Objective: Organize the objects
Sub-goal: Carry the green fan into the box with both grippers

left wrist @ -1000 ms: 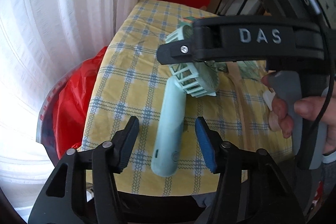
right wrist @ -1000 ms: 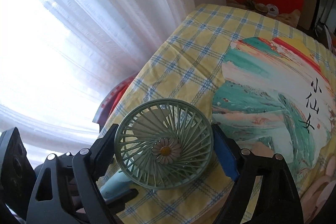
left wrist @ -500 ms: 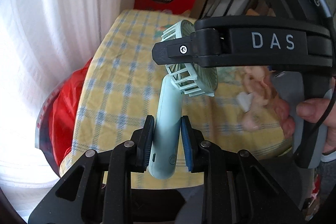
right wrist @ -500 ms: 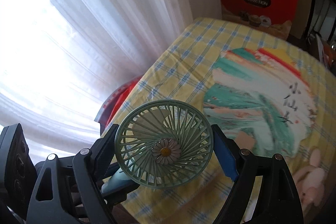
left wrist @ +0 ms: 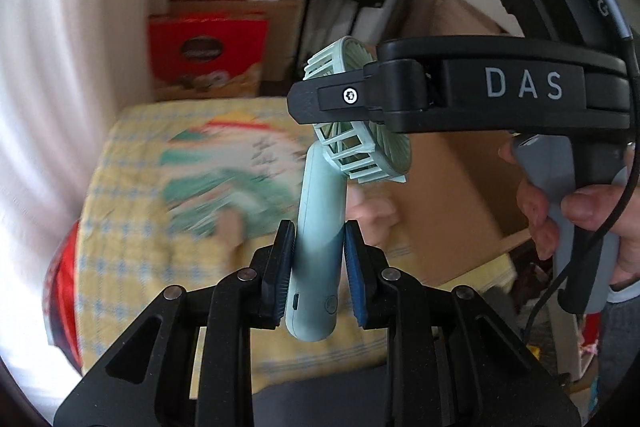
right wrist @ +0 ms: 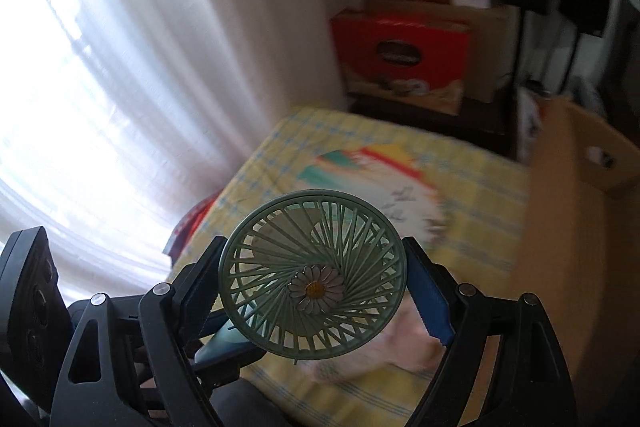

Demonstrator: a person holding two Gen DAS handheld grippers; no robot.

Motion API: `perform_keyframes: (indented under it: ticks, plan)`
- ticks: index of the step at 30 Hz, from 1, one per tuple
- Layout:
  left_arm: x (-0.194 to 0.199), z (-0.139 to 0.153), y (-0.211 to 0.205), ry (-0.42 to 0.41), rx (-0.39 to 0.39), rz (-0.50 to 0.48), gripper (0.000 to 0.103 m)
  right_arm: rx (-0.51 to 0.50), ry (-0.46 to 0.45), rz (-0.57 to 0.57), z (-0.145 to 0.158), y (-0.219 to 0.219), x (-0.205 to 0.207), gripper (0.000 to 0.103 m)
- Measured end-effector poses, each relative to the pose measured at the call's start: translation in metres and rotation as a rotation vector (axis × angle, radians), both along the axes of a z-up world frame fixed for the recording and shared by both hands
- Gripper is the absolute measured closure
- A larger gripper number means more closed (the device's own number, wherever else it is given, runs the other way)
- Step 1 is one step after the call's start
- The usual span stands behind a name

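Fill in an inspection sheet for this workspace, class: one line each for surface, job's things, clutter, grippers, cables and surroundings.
Surface: table under a yellow checked cloth, blurred; a painted picture mat lies on it.
Job's things: green handheld fan, lifted clear of the cloth; daisy badge at the grille centre.
Clutter: a pale soft thing on the cloth, too blurred to name.
Grippers: left gripper shut on the fan's handle; right gripper has its jaws clamped on the fan's round head.
Cables: black cable hanging beside the right gripper's grip.
Surroundings: white curtain, red boxes, open cardboard box beside the table.
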State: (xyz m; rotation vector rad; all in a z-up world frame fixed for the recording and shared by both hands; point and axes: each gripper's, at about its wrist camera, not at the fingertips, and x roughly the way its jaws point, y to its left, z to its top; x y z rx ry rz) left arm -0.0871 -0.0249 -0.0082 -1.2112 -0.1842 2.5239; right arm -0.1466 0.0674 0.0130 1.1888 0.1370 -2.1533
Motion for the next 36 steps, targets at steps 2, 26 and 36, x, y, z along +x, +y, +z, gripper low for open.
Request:
perform_keyframes:
  ticks: [2,26,36]
  plan:
    - [-0.005,0.009,0.022,0.012,-0.004,-0.033,0.08,0.002,0.012,-0.036,0.011,0.025,-0.002,0.017]
    - [-0.053,-0.007,0.231,-0.119,-0.041,-0.312,0.08,0.057,-0.086,-0.334,-0.003,0.255,-0.047,0.017]
    - [-0.073,-0.05,0.253,-0.265,-0.081,-0.324,0.08,0.102,-0.162,-0.322,-0.053,0.264,-0.072,0.017]
